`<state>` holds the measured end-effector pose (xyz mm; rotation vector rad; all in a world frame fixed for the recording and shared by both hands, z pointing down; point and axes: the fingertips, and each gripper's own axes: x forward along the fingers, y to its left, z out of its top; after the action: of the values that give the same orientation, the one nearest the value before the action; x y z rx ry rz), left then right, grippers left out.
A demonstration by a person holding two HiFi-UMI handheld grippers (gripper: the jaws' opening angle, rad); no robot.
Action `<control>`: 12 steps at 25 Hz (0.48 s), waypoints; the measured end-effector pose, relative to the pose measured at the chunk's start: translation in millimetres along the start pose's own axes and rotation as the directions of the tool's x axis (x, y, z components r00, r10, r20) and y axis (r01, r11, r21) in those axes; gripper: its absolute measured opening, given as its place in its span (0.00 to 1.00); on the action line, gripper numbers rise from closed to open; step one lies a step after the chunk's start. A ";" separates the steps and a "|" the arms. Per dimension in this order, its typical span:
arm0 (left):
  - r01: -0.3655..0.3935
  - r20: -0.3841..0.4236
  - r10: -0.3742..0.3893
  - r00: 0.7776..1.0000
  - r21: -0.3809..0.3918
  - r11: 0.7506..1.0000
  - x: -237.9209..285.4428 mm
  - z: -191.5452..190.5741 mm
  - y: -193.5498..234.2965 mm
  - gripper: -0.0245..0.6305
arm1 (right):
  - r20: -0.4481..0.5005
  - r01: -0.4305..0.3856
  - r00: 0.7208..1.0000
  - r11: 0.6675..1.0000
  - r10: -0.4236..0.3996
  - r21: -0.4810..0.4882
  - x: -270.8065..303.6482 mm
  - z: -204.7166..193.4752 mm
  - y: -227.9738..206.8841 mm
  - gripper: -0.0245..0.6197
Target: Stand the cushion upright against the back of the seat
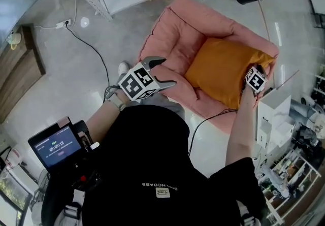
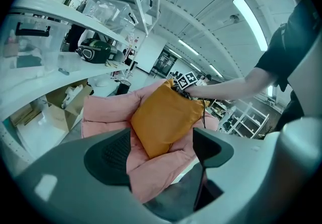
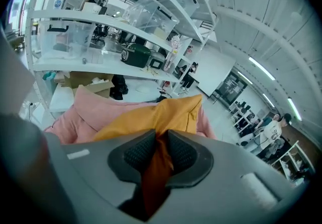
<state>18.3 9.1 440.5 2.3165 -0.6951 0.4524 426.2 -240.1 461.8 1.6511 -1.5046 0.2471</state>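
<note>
Floor (image 1: 76, 67) spreads open off the pink seat's (image 1: 177, 37) left edge. My right gripper (image 1: 255, 78) pinches a corner of the plump orange cushion (image 1: 223, 70) lying in the seat, at its right edge. My left gripper's (image 1: 167, 71) jaws stand apart, empty.

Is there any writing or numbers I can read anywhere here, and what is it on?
"00:00:18": on the screen by the person's left arm; its other lines are too small.
Black shirt: white print, too blurred to read.
Marker cubes: black-and-white squares, no letters.
</note>
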 end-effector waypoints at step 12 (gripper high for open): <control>0.016 0.036 -0.021 0.999 0.126 0.992 -68.3 25.5 -4.4 0.64 | 0.181 0.025 0.983 1.000 -0.026 0.008 -93.4 63.1 18.3 0.19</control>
<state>-30.3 18.8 386.9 2.4532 -0.6803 0.4568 361.8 -215.2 370.9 1.7351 -1.6171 0.0887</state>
